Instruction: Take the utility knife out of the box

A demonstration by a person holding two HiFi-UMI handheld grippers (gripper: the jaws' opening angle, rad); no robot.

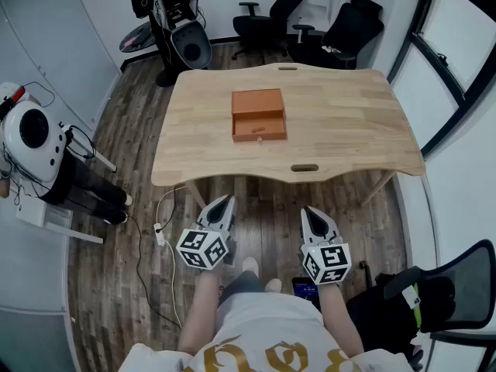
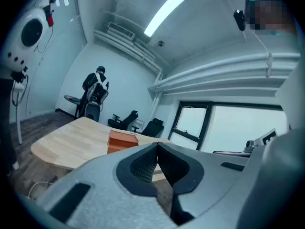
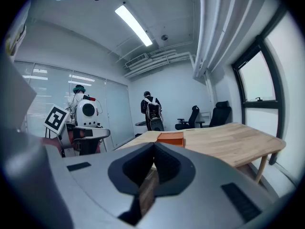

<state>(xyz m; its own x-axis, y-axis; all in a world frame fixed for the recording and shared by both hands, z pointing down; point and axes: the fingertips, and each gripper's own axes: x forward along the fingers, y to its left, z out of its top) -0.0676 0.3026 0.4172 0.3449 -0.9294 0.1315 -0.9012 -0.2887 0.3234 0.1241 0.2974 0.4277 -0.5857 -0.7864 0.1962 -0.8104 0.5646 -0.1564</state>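
Observation:
An orange box (image 1: 258, 115) sits near the middle of the wooden table (image 1: 341, 122), its drawer pulled slightly toward me with a small object lying in it. The same box (image 2: 121, 141) shows beyond the left jaws and the box (image 3: 171, 138) beyond the right jaws. No utility knife is plainly visible. My left gripper (image 1: 224, 204) and right gripper (image 1: 312, 213) hang below the table's near edge, over the floor, well short of the box. Both are shut with nothing between the jaws.
Black office chairs (image 1: 267, 18) stand behind the table. A robot stand (image 1: 180, 33) is at the back left. A white machine (image 1: 35, 134) stands at the left, cables (image 1: 159, 231) trail on the floor, and a black chair (image 1: 434, 297) is at my right.

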